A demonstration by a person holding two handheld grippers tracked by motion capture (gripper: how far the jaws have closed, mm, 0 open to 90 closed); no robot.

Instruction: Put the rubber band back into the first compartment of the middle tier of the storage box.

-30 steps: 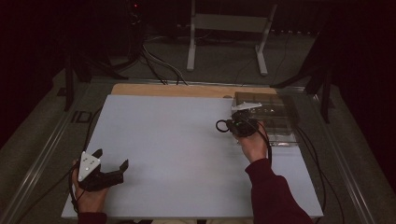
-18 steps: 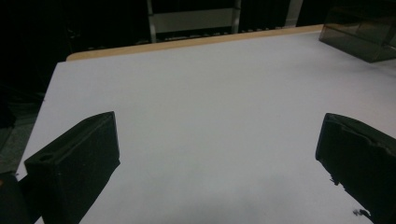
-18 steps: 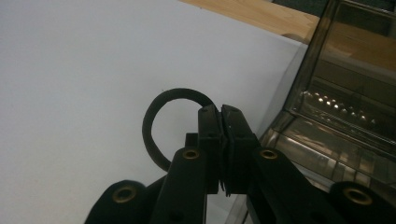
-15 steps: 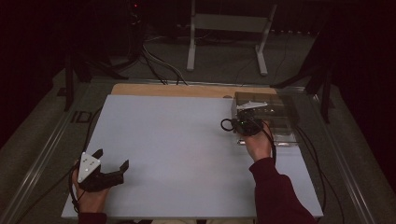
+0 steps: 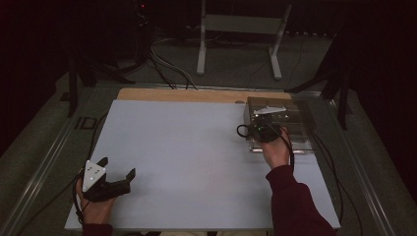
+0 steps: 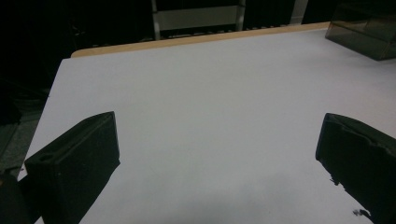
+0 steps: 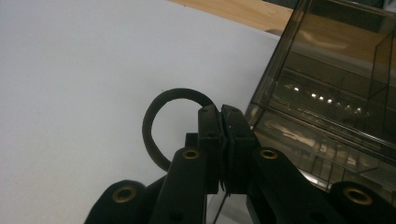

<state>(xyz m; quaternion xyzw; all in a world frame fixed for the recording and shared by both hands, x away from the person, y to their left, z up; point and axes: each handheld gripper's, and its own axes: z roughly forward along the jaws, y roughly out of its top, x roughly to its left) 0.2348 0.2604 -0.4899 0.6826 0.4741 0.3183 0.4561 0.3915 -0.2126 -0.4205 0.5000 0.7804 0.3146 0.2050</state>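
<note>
Right gripper view: your right claw (image 7: 223, 140) is pinched closed, empty, touching the smoky clear plastic box (image 7: 336, 88); push on and it could slide. Left claw (image 5: 115, 173) gapes wide.

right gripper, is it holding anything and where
The right gripper is shut on a black rubber ring, pinching one side of the loop, beside the clear box. The left gripper is open, holding nothing.

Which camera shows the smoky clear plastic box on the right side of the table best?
The right gripper view: the smoky clear plastic box is close up, its walls and inner ledges plain beside the shut right gripper. The high view shows the box whole but small, partly behind that gripper. The left gripper view catches just a far corner.
</note>
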